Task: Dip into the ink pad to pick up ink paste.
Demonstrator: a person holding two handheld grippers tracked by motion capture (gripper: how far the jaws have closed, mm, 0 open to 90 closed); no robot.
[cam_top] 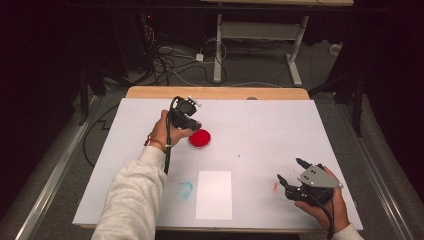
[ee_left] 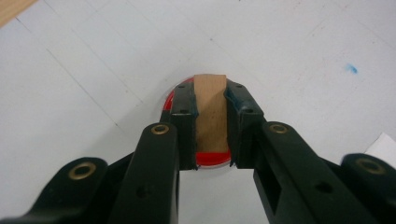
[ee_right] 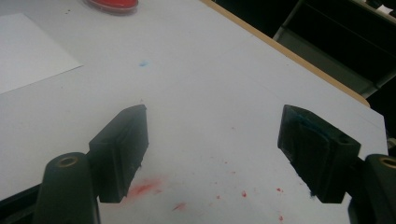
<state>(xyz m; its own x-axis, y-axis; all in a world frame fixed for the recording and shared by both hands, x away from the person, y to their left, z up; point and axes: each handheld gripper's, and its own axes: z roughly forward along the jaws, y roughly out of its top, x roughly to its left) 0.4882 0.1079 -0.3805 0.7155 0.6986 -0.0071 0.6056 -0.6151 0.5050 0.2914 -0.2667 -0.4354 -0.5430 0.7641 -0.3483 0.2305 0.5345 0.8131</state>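
One flat, round red dish [cam_top: 200, 138] is seen on the white table covering [cam_top: 260, 125], just beside the left gripper [ee_left: 211, 126]; a single rectangular wooden block [ee_left: 210, 114], matt and tan, is clamped between its jaws, directly over the dish. The right gripper [ee_right: 212, 154] is held with jaws wide apart above red smears [ee_right: 144, 187]; one blue smudge [cam_top: 185, 189] is noted beside one white paper sheet [cam_top: 214, 195].
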